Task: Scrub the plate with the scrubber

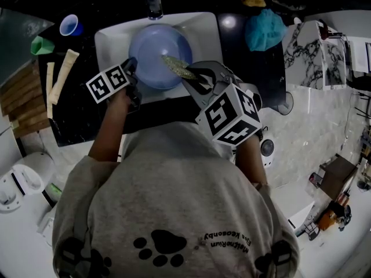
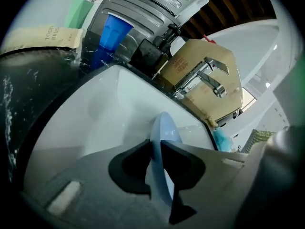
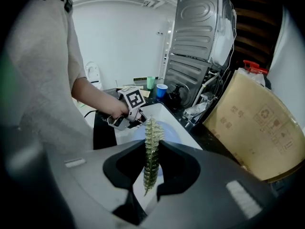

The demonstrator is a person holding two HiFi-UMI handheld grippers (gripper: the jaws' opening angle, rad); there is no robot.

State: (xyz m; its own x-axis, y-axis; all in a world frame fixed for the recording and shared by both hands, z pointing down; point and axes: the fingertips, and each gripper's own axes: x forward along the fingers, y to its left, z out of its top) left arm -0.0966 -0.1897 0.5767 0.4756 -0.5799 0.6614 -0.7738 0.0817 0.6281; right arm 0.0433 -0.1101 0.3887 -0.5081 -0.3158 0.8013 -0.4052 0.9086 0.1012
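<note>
A pale blue plate (image 1: 156, 54) sits in the white sink (image 1: 113, 39). My left gripper (image 1: 133, 69) is shut on the plate's left rim; in the left gripper view the plate (image 2: 164, 128) stands edge-on between the jaws of that gripper (image 2: 156, 149). My right gripper (image 1: 194, 74) is shut on a flat green-gold scrubber (image 1: 178, 67), whose free end lies over the plate's right half. In the right gripper view the scrubber (image 3: 151, 149) stands upright in the gripper (image 3: 152, 151), with the plate (image 3: 170, 130) and the left gripper (image 3: 131, 106) behind it.
A faucet (image 1: 153, 2) rises behind the sink. A blue cup (image 1: 69, 25), a green cup (image 1: 42, 45) and long boxes (image 1: 62, 74) lie on the dark counter to the left. A teal cloth (image 1: 265, 29) lies at the right.
</note>
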